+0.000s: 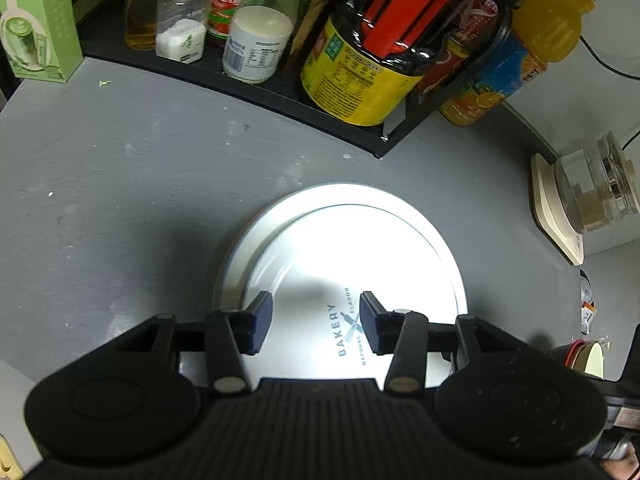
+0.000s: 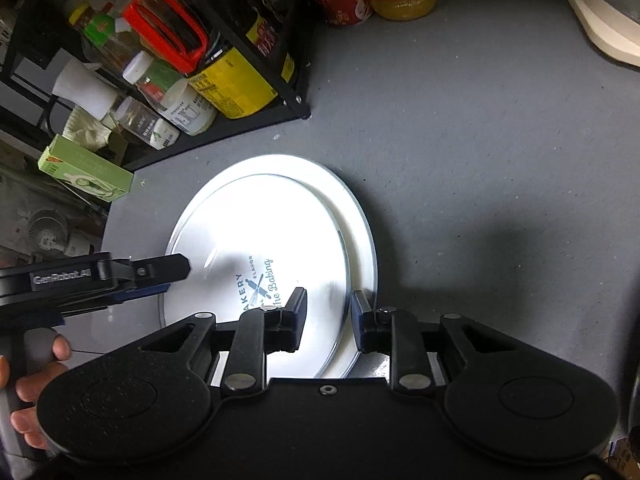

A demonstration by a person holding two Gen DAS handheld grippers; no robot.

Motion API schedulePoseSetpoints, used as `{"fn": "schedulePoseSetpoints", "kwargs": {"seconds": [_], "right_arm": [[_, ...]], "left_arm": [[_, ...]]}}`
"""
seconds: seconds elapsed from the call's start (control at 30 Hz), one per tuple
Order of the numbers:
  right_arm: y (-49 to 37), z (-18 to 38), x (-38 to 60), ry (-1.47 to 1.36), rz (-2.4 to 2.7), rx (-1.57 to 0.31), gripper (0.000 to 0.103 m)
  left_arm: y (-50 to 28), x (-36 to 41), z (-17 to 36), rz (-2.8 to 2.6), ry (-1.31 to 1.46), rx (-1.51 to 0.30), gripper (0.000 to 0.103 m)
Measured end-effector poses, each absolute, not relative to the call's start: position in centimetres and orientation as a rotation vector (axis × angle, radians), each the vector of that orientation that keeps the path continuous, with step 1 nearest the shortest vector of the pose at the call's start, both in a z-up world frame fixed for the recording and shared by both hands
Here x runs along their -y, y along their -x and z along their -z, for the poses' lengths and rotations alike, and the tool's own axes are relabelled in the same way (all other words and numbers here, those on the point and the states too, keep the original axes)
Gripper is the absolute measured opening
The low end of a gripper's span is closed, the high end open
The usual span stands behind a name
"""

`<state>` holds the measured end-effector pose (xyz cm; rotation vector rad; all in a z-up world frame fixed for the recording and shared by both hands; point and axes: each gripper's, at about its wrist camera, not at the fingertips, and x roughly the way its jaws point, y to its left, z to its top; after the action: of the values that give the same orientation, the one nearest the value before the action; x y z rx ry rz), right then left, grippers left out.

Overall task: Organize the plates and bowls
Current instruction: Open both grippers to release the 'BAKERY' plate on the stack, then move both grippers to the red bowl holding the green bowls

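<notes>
Two white plates are stacked on the grey counter. The upper plate (image 1: 320,264) (image 2: 256,240) carries a "BAKERY" print and sits off-centre on the larger lower plate (image 1: 256,236) (image 2: 360,232). My left gripper (image 1: 316,320) is open and empty, hovering over the upper plate's near part. It shows from the side in the right wrist view (image 2: 176,272), at the stack's left edge. My right gripper (image 2: 328,316) is open, with its jaws on either side of the upper plate's right rim.
A black rack (image 1: 280,96) (image 2: 224,128) of bottles and jars stands behind the plates. A green box (image 1: 40,20) (image 2: 86,176) is at its left end. A glass kettle on a cream base (image 1: 576,200) stands to the right. An orange juice bottle (image 1: 520,56) stands beside the rack.
</notes>
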<state>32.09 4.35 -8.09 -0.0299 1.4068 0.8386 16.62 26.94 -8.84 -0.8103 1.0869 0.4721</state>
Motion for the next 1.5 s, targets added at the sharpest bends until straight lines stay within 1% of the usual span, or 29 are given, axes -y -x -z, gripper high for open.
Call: {"fn": "schedulePoseSetpoints", "kwargs": {"seconds": [0.23, 0.3, 0.33, 0.47, 0.5, 0.53, 0.6, 0.67, 0.73, 0.77, 0.87, 0.93, 1.03, 1.13, 1.5], "right_arm": [[-32.2, 6.9, -3.1, 0.005, -0.851, -1.378, 0.025], [-32.3, 6.1, -2.4, 0.005, -0.85, -1.351, 0.029], [-32.3, 5.8, -2.1, 0.002, -0.847, -1.341, 0.032], [-32.5, 4.4, -0.3, -0.011, -0.815, -1.291, 0.035], [-32.4, 4.2, 0.1, -0.014, -0.804, -1.28, 0.04], [-32.4, 4.0, 0.5, -0.018, -0.792, -1.27, 0.047], [-32.1, 3.5, 1.6, -0.027, -0.764, -1.245, 0.051], [-31.7, 3.2, 2.5, -0.038, -0.742, -1.228, 0.054], [-31.3, 2.8, 3.5, -0.05, -0.713, -1.211, 0.061], [-31.1, 2.6, 4.0, -0.053, -0.699, -1.199, 0.062], [-30.6, 1.8, 6.0, -0.073, -0.655, -1.17, 0.07], [-30.3, 1.2, 7.2, -0.084, -0.633, -1.149, 0.078], [-30.1, 0.2, 9.3, -0.108, -0.595, -1.112, 0.083], [-30.0, -0.4, 11.3, -0.131, -0.551, -1.088, 0.086], [-30.7, -1.0, 18.3, -0.213, -0.39, -1.048, 0.087]], "left_arm": [[-18.2, -25.4, 8.4, -0.443, 0.784, -1.096, 0.047], [-18.7, -24.8, 8.1, -0.431, 0.768, -1.097, 0.048], [-19.0, -24.4, 8.0, -0.424, 0.758, -1.096, 0.049], [-20.2, -23.0, 7.7, -0.387, 0.72, -1.091, 0.058], [-20.6, -22.6, 7.7, -0.378, 0.71, -1.096, 0.058], [-20.9, -22.1, 7.7, -0.365, 0.702, -1.099, 0.059], [-21.6, -21.3, 7.5, -0.338, 0.688, -1.102, 0.06], [-22.1, -20.3, 7.3, -0.308, 0.666, -1.105, 0.063], [-22.7, -19.3, 7.1, -0.28, 0.631, -1.104, 0.066], [-23.0, -18.7, 6.9, -0.268, 0.616, -1.104, 0.067], [-23.8, -17.3, 6.6, -0.222, 0.595, -1.108, 0.068], [-24.3, -16.3, 6.4, -0.19, 0.583, -1.113, 0.068], [-25.3, -14.7, 6.0, -0.143, 0.549, -1.115, 0.068], [-26.2, -13.4, 5.6, -0.108, 0.535, -1.114, 0.068], [-29.7, -8.3, 4.6, 0.013, 0.492, -1.113, 0.068]]}}
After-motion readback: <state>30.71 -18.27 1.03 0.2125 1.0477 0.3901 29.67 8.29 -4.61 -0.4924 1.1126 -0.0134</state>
